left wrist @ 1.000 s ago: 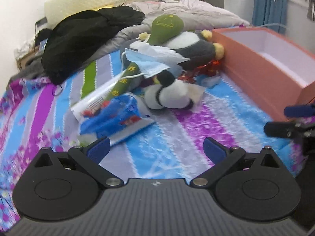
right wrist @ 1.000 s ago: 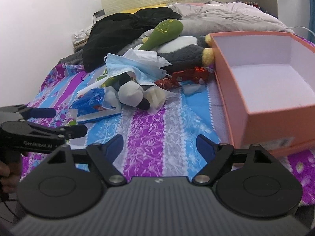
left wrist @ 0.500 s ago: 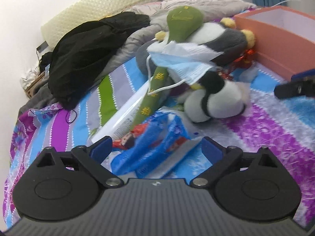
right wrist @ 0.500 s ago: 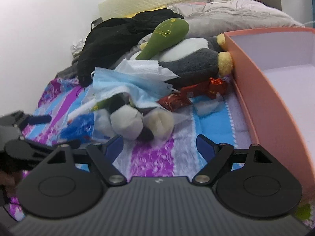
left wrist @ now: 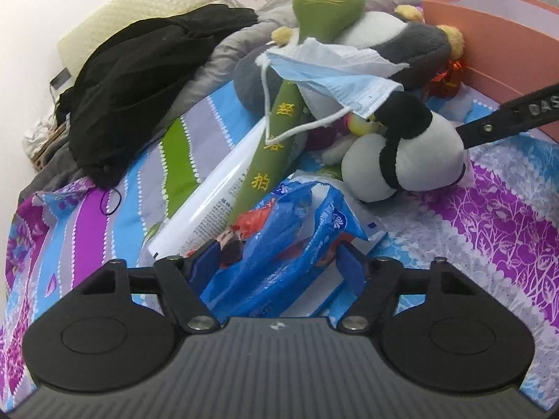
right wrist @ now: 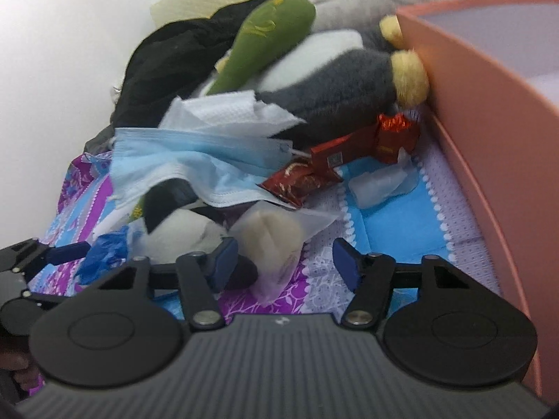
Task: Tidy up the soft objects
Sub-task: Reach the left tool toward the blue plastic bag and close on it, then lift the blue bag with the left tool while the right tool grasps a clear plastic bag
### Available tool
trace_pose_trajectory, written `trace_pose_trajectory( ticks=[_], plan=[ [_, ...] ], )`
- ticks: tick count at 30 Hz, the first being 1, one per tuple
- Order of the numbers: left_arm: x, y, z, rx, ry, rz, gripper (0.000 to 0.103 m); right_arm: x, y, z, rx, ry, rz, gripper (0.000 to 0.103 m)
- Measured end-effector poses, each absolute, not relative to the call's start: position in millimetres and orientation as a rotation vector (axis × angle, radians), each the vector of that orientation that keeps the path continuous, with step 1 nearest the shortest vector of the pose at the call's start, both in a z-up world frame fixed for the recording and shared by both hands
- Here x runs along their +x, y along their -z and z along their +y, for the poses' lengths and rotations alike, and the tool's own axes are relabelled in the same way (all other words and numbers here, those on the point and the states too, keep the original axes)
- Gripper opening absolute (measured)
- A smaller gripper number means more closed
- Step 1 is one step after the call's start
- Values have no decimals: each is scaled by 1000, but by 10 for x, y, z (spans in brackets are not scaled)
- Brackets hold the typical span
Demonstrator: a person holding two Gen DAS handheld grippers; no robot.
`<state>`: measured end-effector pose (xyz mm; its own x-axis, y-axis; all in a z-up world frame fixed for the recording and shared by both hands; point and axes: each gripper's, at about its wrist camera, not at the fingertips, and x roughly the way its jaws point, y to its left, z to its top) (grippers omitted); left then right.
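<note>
A heap lies on the striped bed: a small panda plush (left wrist: 405, 153) (right wrist: 181, 234), a grey penguin plush (left wrist: 394, 42) (right wrist: 332, 80), a green stuffed paddle (left wrist: 290, 104) (right wrist: 265, 38), a blue face mask (left wrist: 335, 83) (right wrist: 181, 160) and a blue plastic packet (left wrist: 290, 255). My left gripper (left wrist: 279, 262) has its jaws partly closed around the blue packet, touching it on both sides. My right gripper (right wrist: 283, 262) is open, with a clear-wrapped beige item (right wrist: 269, 241) and the panda's end between its fingers.
An open orange box (left wrist: 489, 38) (right wrist: 489, 111) stands on the right. A black garment (left wrist: 139, 80) and a grey quilt lie behind the heap. A white tube (left wrist: 216, 195), red snack wrappers (right wrist: 335, 160) and a tissue (right wrist: 380, 181) lie among the toys.
Both grippers moved forward into the heap. The left jaws narrowed around the blue packet. The right gripper came up to the panda plush and the wrapped beige item.
</note>
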<state>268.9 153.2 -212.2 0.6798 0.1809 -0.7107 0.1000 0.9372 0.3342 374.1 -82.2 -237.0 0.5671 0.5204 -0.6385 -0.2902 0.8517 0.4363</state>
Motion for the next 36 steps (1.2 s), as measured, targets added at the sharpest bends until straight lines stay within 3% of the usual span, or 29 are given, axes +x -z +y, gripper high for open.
trace_pose_trajectory(
  ticks=[7,12,14,18,26,32,36],
  plan=[
    [2775,2221,1559,354,-46,845,63,3930,2539,-758,382,-540,890,53],
    [2763,2204,1567,330,-62,842,49,3925,2523,-736,373,-560,891,28],
    [2734,2176,1573,308,-71,836,33,3898,2494,-760,374,-569,885,22],
    [2654,2098,1574,251,-96,835,27,3811,2409,-799,346,-570,872,14],
    [2348,1929,1445,114,-168,837,21,3521,2217,-915,270,-534,832,11],
    [2050,1789,1333,-24,-189,839,9,3286,2022,-1064,227,-500,797,11],
    [1851,1690,1268,-105,-218,825,7,3127,1905,-1105,203,-497,790,11]
  ],
)
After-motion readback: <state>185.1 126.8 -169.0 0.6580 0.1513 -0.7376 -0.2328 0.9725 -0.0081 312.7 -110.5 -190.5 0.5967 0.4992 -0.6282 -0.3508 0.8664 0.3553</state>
